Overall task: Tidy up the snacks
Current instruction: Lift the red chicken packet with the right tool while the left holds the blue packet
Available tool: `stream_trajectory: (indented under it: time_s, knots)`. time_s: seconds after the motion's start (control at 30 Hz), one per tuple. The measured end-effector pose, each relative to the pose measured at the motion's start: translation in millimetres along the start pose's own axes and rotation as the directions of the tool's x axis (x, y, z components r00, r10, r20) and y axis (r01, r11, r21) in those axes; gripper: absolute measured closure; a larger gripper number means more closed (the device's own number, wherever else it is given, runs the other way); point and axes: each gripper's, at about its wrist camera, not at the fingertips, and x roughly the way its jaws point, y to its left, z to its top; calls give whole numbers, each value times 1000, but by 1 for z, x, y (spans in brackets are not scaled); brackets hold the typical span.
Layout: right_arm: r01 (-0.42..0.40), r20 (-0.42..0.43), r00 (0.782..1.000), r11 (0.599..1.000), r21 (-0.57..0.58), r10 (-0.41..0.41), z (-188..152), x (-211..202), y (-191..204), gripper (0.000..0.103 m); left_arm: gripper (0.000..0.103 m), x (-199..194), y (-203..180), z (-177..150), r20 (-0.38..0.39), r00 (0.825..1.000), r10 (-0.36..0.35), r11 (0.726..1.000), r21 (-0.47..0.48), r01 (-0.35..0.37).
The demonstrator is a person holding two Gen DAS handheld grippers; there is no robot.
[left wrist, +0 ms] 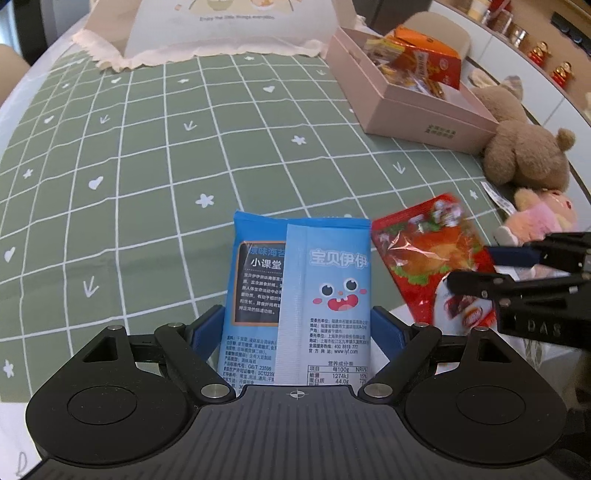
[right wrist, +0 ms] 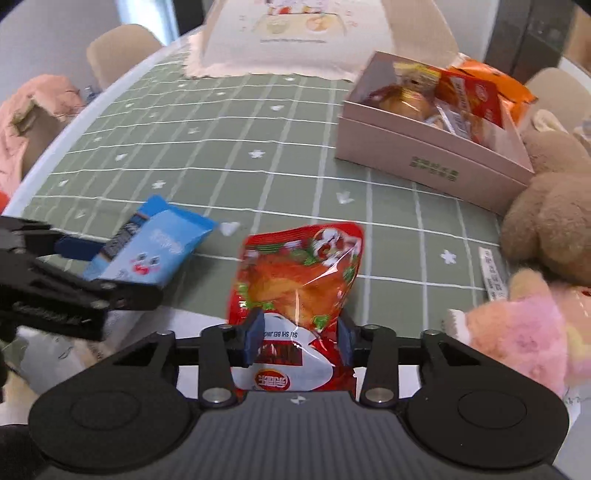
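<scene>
My left gripper [left wrist: 295, 330] is shut on a blue seaweed snack packet [left wrist: 325, 280] with a cartoon face, its blue pads pressing both long edges. In the right wrist view the same packet [right wrist: 155, 251] hangs tilted between the left gripper's [right wrist: 99, 269] fingers. My right gripper [right wrist: 300, 338] is shut on the lower end of a red snack packet [right wrist: 299, 273], which lies over the green checked tablecloth [right wrist: 221, 147]. From the left wrist view the right gripper [left wrist: 476, 267] reaches in from the right onto that red packet [left wrist: 424, 254]. An open pink box [left wrist: 417, 125] holds several orange and red snacks.
The pink box [right wrist: 424, 158] stands at the far right. A brown teddy bear [right wrist: 554, 221] and a pink plush toy [right wrist: 517, 332] lie along the right edge. A white printed cloth bag [left wrist: 221, 33] sits at the back. A pink garment [right wrist: 33, 110] lies far left.
</scene>
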Motion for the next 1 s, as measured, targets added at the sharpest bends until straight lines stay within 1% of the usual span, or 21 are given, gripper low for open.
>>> stream_trajectory:
  time_s: [0.07, 0.1, 0.23, 0.3, 0.37, 0.4, 0.47, 0.5, 0.57, 0.6, 0.7, 0.8, 0.93, 1.0]
  knots:
    - [12, 22, 1000, 1000, 29, -13, -3, -3, -2, 17, 14, -2, 4, 2, -9, 1000, -4, 1000, 5, 4]
    - [14, 36, 999, 999, 46, -16, -6, -5, -3, 15, 14, -2, 6, 3, -12, 1000, -7, 1000, 6, 7]
    - [1, 62, 998, 998, 68, -5, -13, -8, 4, 15, 14, 1, 14, 7, -27, 1000, -16, 1000, -23, 16]
    - [5, 81, 997, 1000, 23, -7, -16, -5, 14, 15, 14, 4, 14, 8, -35, 999, -24, 999, -24, 23]
    - [32, 90, 995, 999, -32, -29, -16, 3, 21, 15, 14, 5, 11, 7, -36, 999, -17, 1000, -5, 17]
    - [40, 81, 996, 998, -49, -36, -15, 9, 22, 15, 14, 5, 10, 6, -38, 999, -12, 1000, 9, 12]
    - [29, 43, 999, 998, -61, -26, -12, 22, 19, 15, 14, 6, 8, 6, -43, 999, -6, 1000, 25, 7]
    - [10, 35, 999, 998, -57, -8, -11, 24, 18, 13, 14, 6, 7, 7, -45, 999, -8, 1000, 27, 9]
    - [-22, 25, 999, 999, -41, 23, -8, 28, 14, 11, 14, 6, 8, 8, -49, 999, -13, 999, 30, 14]
    - [-27, 24, 999, 999, -39, 28, -7, 30, 12, 8, 14, 7, 8, 9, -50, 999, -15, 999, 34, 17]
    - [6, 36, 999, 999, -48, -5, -7, 34, 12, 0, 14, 8, 9, 11, -56, 998, -19, 999, 39, 21]
    - [11, 37, 999, 999, -53, -9, -9, 34, 14, 0, 14, 9, 11, 13, -63, 998, -26, 999, 41, 28]
    - [-29, -7, 1000, 999, -41, 29, -10, 33, 14, 0, 14, 11, 10, 15, -70, 997, -25, 999, 46, 28]
    - [-42, -36, 999, 997, -60, 40, -9, 32, 17, 0, 13, 12, 8, 15, -73, 997, -16, 998, 59, 20]
